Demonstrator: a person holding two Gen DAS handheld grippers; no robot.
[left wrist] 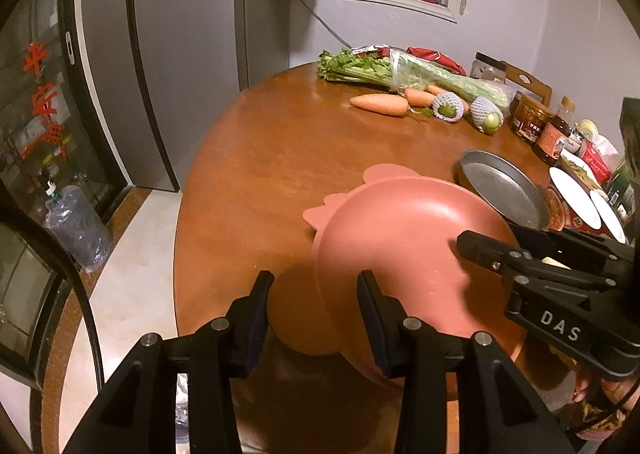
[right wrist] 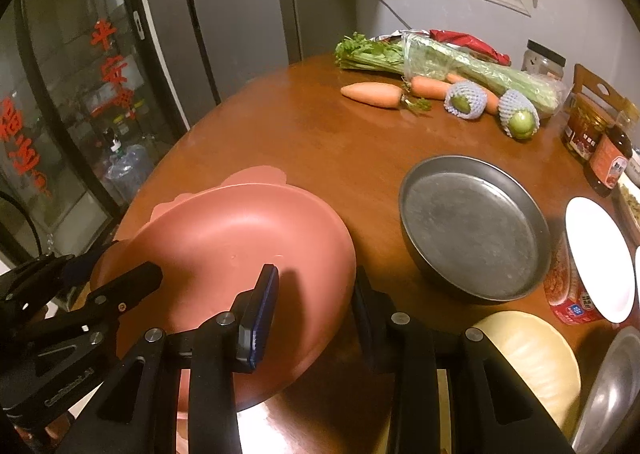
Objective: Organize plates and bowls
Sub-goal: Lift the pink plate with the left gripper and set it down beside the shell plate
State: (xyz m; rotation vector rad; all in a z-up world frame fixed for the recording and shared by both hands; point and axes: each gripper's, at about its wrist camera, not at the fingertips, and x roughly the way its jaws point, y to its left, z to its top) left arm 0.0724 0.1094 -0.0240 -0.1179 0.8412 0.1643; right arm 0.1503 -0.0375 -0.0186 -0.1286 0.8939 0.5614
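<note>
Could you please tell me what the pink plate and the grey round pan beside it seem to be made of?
Pink plate: probably matte plastic or silicone; even colour, soft dull sheen. Grey pan: metal, likely steel or aluminium; dull, scuffed, greyish reflections.

Pink plate (right wrist: 240, 250): near rim hidden behind the gripper fingers.
Jar labels (left wrist: 530, 122): too small to read.
Steel dish (right wrist: 612, 394): cut off at the edge.

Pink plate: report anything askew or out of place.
The pink plate sits tilted, not flat: the left gripper and right gripper clamp its near rim, raised above the table, with the far eared edge dipping low. Nothing spilled or damaged shows.
</note>
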